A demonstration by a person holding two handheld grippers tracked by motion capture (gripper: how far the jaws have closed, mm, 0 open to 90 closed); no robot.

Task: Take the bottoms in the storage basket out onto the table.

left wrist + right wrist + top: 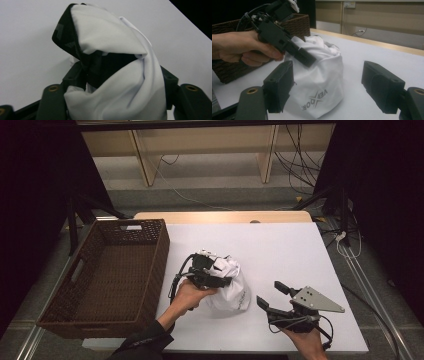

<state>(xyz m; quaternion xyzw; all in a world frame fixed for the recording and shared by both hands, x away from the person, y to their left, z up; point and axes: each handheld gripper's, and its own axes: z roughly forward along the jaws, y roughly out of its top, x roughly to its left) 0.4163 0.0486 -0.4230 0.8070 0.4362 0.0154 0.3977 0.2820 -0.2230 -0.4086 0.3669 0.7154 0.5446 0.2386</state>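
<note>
**Grippers at the white bag**

Left gripper [212, 270] sits on top of the white bag [232, 292] — its jaws are partly apart with cloth bunched between them. Right gripper [272, 295] rests just right of the bag, jaws wide apart, holding nothing. The bag stands mid-table [280, 245]; a brown basket [117, 232] sits left.

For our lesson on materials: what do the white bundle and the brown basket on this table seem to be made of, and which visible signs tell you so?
White bundle: probably a thin woven or knit fabric, matt and soft; it creases and drapes in folds, carries a printed grey logo, and has a darker patterned inside.
Brown basket: apparently woven wicker or rattan, possibly synthetic; dark brown, with a ribbed weave on its walls and cut-out handles.
</note>
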